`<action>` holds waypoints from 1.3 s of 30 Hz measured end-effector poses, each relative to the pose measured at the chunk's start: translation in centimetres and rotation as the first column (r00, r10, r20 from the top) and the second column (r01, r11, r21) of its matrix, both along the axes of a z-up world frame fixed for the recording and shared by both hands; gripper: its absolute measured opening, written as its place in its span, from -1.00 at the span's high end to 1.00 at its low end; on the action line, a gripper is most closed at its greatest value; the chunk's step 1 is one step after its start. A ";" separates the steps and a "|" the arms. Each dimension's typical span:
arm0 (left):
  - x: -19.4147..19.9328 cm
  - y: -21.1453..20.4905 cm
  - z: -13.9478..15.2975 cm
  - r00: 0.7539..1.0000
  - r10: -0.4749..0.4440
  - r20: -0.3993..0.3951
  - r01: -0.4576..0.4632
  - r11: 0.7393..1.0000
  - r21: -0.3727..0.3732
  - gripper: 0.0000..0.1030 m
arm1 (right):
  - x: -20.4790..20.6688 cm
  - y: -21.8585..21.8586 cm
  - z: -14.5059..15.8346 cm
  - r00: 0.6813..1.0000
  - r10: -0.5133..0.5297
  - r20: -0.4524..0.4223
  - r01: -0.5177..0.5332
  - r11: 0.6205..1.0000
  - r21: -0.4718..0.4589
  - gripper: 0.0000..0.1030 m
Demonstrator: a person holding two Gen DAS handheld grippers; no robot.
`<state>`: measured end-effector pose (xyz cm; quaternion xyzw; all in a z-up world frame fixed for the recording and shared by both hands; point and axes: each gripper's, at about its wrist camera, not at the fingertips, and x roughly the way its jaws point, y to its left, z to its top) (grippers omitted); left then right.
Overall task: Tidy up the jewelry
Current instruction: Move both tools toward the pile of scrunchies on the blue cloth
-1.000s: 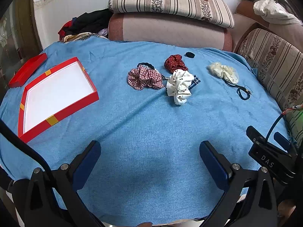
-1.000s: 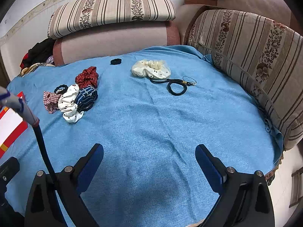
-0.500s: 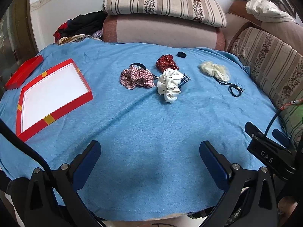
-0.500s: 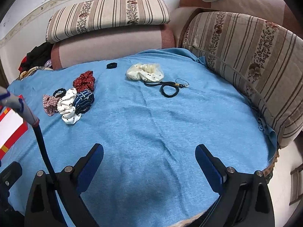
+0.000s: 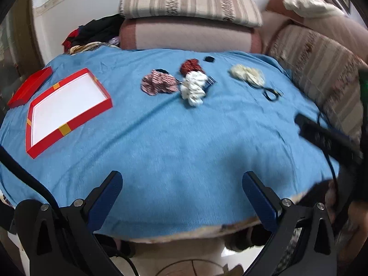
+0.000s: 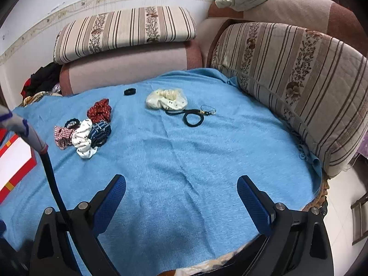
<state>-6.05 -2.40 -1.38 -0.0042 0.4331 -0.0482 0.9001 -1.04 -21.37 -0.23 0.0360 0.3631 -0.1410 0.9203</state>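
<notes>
Both hand-held grippers, left (image 5: pixel 181 187) and right (image 6: pixel 181 189), gape wide, empty. Ahead of the right, clustered scrunchies (image 6: pixel 84 135) touch; a grab risks snagging several. Red tray (image 5: pixel 66 108) far left.

Left wrist view motion-blurred; red tray (image 6: pixel 16 172) cut by right view's left edge; navy scrunchie (image 5: pixel 210 81) mostly hidden behind white scrunchie (image 5: pixel 193 87).

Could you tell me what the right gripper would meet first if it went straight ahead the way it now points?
Probably the bare blue cloth. The right gripper is open and empty; the black cord lies farther along that line, though depth is uncertain.
</notes>
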 end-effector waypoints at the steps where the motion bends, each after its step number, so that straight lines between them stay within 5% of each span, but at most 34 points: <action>1: -0.5 -0.3 0.1 1.000 -0.014 0.007 0.014 1.000 0.009 -1.00 | -0.2 0.1 0.2 1.000 0.002 0.006 -0.002 1.000 -0.004 -0.93; 16: -4.2 -0.3 2.6 0.992 -0.084 0.096 0.088 0.995 -0.039 -1.00 | -1.8 0.6 2.8 0.999 -0.014 0.045 0.016 0.999 -0.036 -0.93; 23: -3.8 -2.6 3.0 0.973 -0.209 0.095 0.210 0.978 0.002 -1.00 | -0.4 0.5 2.6 0.999 -0.004 0.032 0.004 1.000 -0.006 -0.93; 27: -2.3 -2.0 4.0 0.977 -0.157 0.146 0.159 0.987 0.001 -1.00 | 0.6 -0.1 2.5 1.000 -0.001 0.021 0.001 1.000 0.002 -0.93; 36: 5.4 0.2 5.7 0.977 -0.109 0.181 0.074 0.979 0.192 -1.00 | 2.6 -0.5 1.8 1.000 0.031 -0.001 -0.031 0.999 0.025 -0.93; 39: 7.3 2.0 6.4 0.981 -0.078 0.176 0.046 0.983 0.180 -1.00 | 3.4 0.1 1.3 0.998 0.061 -0.007 -0.061 0.998 0.030 -0.93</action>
